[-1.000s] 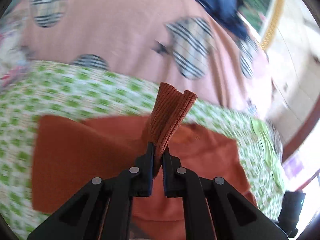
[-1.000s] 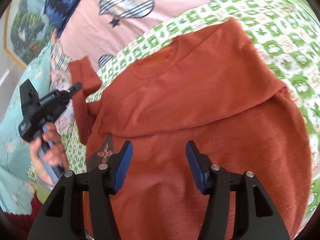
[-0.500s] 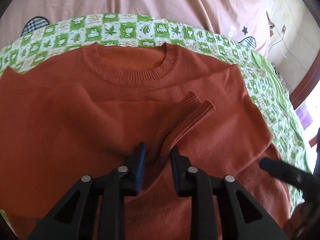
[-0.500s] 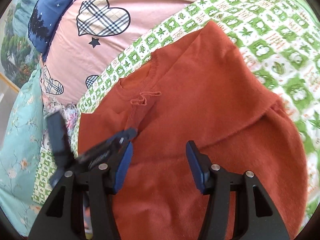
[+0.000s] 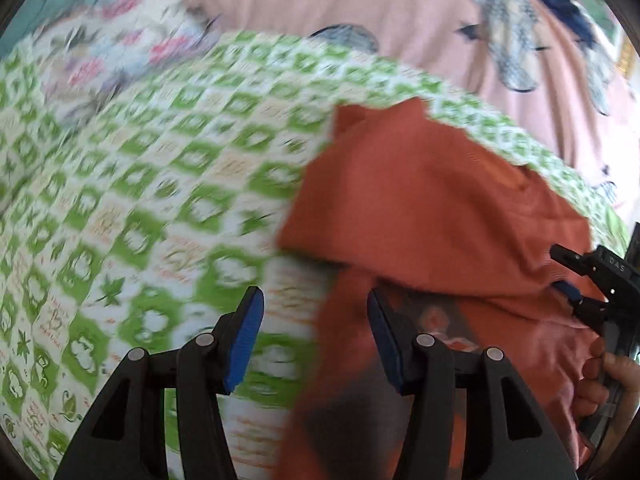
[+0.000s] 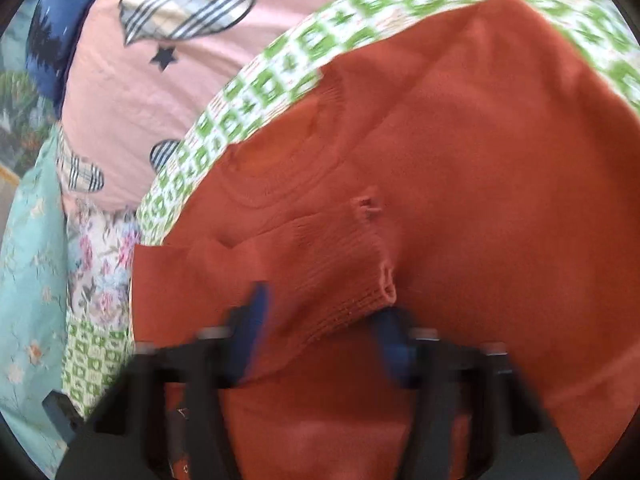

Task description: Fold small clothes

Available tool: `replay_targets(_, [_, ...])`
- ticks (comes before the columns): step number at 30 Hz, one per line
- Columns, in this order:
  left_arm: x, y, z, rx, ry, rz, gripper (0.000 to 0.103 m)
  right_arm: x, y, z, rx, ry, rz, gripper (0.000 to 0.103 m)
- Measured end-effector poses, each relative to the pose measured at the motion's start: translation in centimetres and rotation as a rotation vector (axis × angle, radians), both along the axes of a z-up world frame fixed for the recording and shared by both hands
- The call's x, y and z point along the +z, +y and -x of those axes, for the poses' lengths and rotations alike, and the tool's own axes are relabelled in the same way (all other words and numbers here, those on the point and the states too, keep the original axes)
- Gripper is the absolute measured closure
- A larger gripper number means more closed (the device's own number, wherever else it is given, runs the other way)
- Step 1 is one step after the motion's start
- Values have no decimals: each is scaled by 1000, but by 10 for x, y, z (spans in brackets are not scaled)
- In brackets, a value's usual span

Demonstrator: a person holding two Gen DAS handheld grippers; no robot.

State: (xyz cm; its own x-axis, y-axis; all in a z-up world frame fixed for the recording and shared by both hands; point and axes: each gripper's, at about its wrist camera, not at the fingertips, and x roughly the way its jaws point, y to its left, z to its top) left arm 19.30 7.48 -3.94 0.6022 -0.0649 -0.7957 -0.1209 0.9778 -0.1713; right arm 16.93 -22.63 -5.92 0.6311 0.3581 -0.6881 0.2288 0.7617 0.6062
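An orange knit sweater (image 6: 460, 160) lies flat on a green-and-white patterned blanket (image 5: 168, 184). One sleeve is folded across its chest, ribbed cuff (image 6: 360, 280) lying on the body. In the left wrist view the sweater (image 5: 432, 200) is at the right. My left gripper (image 5: 316, 328) is open and empty, over the sweater's left edge and the blanket. My right gripper (image 6: 320, 332) is open and empty, just above the folded sleeve. It also shows at the right edge of the left wrist view (image 5: 576, 276).
A pink quilt with plaid hearts (image 6: 168, 40) lies behind the blanket. A floral cloth (image 6: 100, 264) and a light blue cloth (image 6: 28, 260) lie at the left. A dark blue cloth (image 6: 56, 16) lies at the far back.
My left gripper let go of the sleeve cuff, opened wide and swung left to the sweater's edge. The cuff now lies on the sweater. My right gripper moved closer to the sleeve.
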Motion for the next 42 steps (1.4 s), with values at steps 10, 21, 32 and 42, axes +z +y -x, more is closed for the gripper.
replay_targets(10, [-13,-16,-41,-54,32,18,49,133,-38,36,-61,-365,1,97])
replay_targets(21, [-10,13,-49,112,-14,54,49,32,-94,48,-143,-97,25,97])
replay_targets(32, [-19,32,-50,120,20,167,49,36,-81,45,-111,-112,122,97])
replay_targets(42, [-22,42,-51,108,43,242,47,52,-60,74,-193,-59,344,87])
